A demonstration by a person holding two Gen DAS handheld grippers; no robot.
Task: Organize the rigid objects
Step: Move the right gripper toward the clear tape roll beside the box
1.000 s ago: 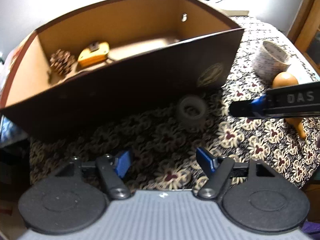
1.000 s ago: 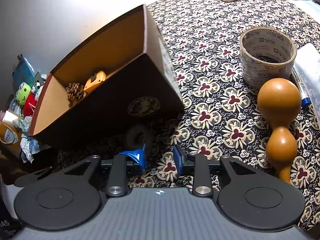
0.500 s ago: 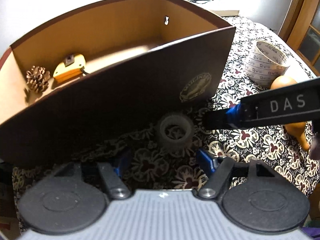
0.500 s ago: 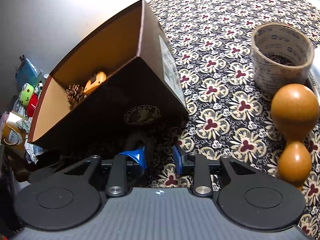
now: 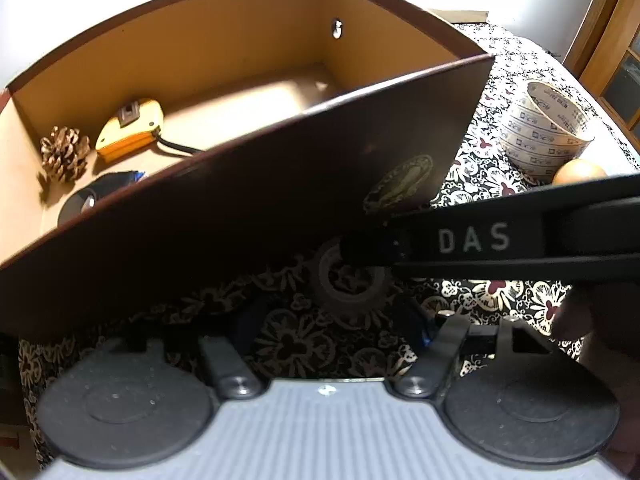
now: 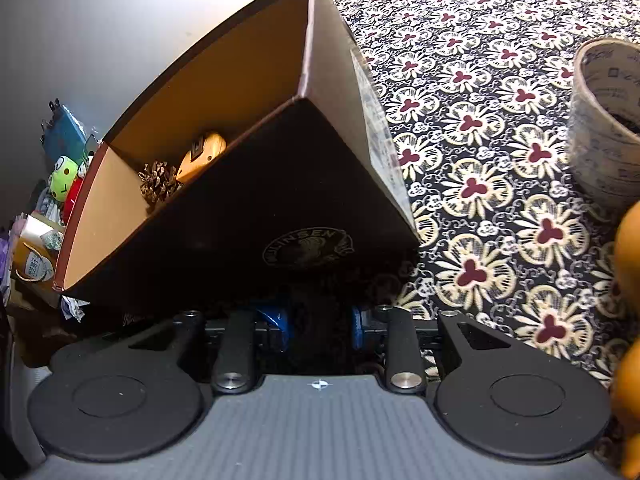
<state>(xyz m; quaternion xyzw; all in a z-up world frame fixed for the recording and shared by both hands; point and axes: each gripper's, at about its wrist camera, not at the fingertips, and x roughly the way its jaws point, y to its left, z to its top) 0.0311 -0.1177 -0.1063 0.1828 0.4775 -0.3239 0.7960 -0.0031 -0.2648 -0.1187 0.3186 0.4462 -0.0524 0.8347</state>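
From the left wrist, the left tool [image 5: 332, 320] sits low over the floral surface [image 5: 500, 292], jaws spread wide with nothing between them, close against the dark front wall of the box [image 5: 240, 216]. One small tape ring [image 5: 352, 280] lies on the cloth just beside that wall, ahead of the jaws. The right tool [image 5: 376, 246] reaches in from the right, its tip over the ring; whether it touches cannot be told. Open cloth lies to the right. Inside the box: one pinecone [image 5: 64, 152], one yellow gadget [image 5: 130, 128] with a black cord, one dark object half hidden by the wall. One large tape roll [image 5: 540, 132] stands near the box's right corner, one orange gourd [image 5: 580, 172] beside it. From the right wrist, the right tool [image 6: 318, 328] has its blue pads apart on either side of a dark, shadowed ring [image 6: 316, 316] at the foot of the box [image 6: 280, 216]; grip cannot be told. The cloth runs open to the right as far as the roll [image 6: 604, 128]. Clutter sits off the surface's left edge.
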